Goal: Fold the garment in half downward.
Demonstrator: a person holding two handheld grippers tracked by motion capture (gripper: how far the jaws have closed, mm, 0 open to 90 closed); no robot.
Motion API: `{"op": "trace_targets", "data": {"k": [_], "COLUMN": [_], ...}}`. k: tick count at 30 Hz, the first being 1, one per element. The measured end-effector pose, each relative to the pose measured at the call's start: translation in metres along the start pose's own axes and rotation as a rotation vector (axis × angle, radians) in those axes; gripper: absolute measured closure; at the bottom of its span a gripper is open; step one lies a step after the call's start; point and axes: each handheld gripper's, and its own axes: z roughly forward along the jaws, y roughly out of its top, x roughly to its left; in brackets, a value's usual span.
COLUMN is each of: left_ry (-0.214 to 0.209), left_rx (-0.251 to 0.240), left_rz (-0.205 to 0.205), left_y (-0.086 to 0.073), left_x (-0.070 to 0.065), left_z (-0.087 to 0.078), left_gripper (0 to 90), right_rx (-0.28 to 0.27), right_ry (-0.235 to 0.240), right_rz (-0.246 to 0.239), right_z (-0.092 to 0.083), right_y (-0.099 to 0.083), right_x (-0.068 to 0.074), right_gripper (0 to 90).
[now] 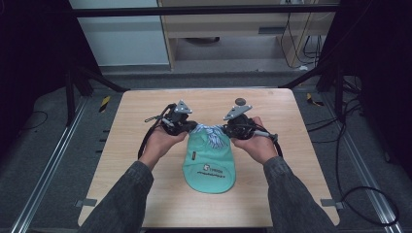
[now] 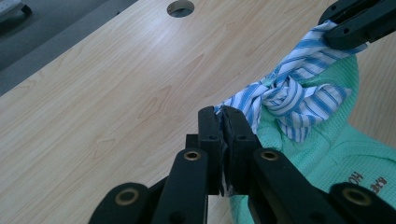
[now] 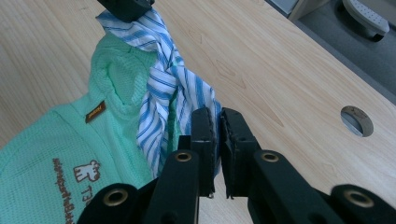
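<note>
A small mint-green garment (image 1: 209, 167) with printed lettering lies in the middle of the table, its neck end pointing away from me. A blue-and-white striped cloth (image 1: 212, 134) is knotted at that neck. My left gripper (image 1: 192, 127) is shut on the left end of the striped cloth (image 2: 285, 95), which comes out at its jaw tips (image 2: 223, 114). My right gripper (image 1: 227, 130) is shut on the other end of the striped cloth (image 3: 163, 79). Its own jaws (image 3: 215, 116) pinch the fabric beside the green garment (image 3: 70, 140). The cloth hangs stretched between the two grippers.
The light wooden table (image 1: 145, 107) has a round cable hole (image 1: 240, 101) near its far edge, behind the right gripper. Dark floor, metal rails and black frame legs surround the table. Cables lie on the floor at the right.
</note>
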Motion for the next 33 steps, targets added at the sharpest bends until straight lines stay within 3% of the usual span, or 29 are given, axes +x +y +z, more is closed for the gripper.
{"op": "trace_targets", "data": {"k": [13, 27, 33], "left_ry": [0.03, 0.048, 0.052], "left_rx": [-0.002, -0.013, -0.005], "left_rz": [0.032, 0.027, 0.043], "left_y": [0.009, 0.01, 0.01], "left_x": [-0.002, 0.004, 0.002], "left_z": [-0.003, -0.004, -0.002], "left_gripper": [87.0, 87.0, 87.0], "right_rx": [0.004, 0.008, 0.016], "right_ry": [-0.022, -0.043, -0.042], "right_rz": [-0.012, -0.024, -0.037], "right_z": [-0.002, 0.005, 0.008], "right_y": [0.006, 0.015, 0.013], "right_x": [-0.006, -0.01, -0.009], "right_gripper": [84.3, 84.4, 84.4]}}
